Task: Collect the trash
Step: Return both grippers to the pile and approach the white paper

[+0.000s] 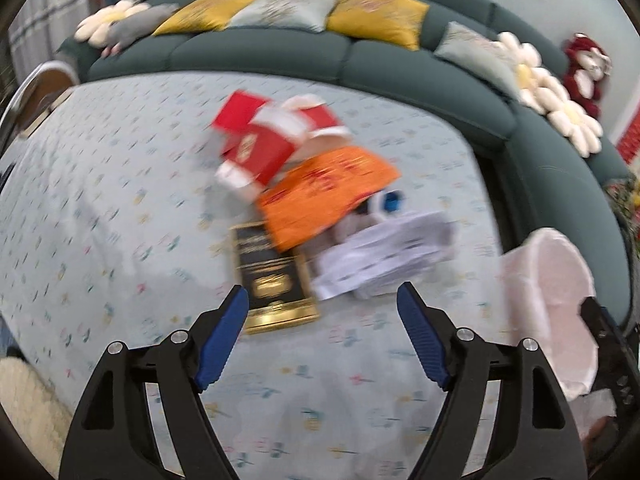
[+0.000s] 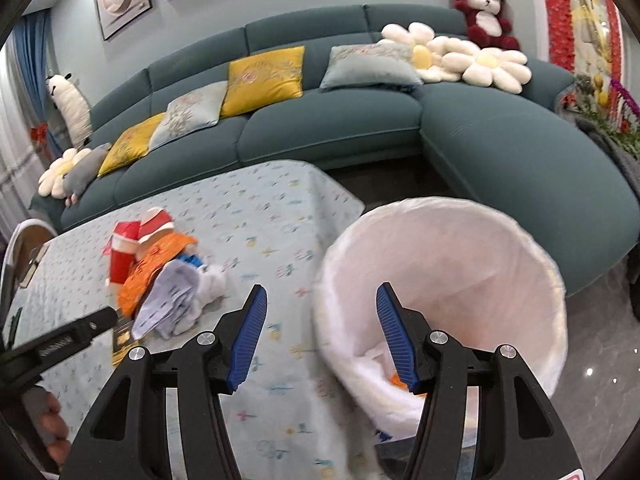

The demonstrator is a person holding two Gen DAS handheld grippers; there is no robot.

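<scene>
Beside table edge: bin (image 2: 500, 264) mouth tilted toward camera (lined); both grippers' fingers (image 1: 224, 336) (image 2: 396, 336) spread, empty.

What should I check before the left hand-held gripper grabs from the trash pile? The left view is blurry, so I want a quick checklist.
1. Left hand-held gripper open and empty: ok, fingers spread, nothing between them.
2. Right hand-held gripper empty: ok, open, poised over the near rim of the bin.
3. Trash left to collect: ok, a red box, orange packet, black-and-gold box and crumpled paper lie piled on the tablecloth.
4. Nearest piece: ok, the black-and-gold box lies just ahead of the left fingers.
5. Bin has room: ok, only a few scraps at the bottom.
6. Which pieces overlap: cannot tell exactly, motion blur.
</scene>
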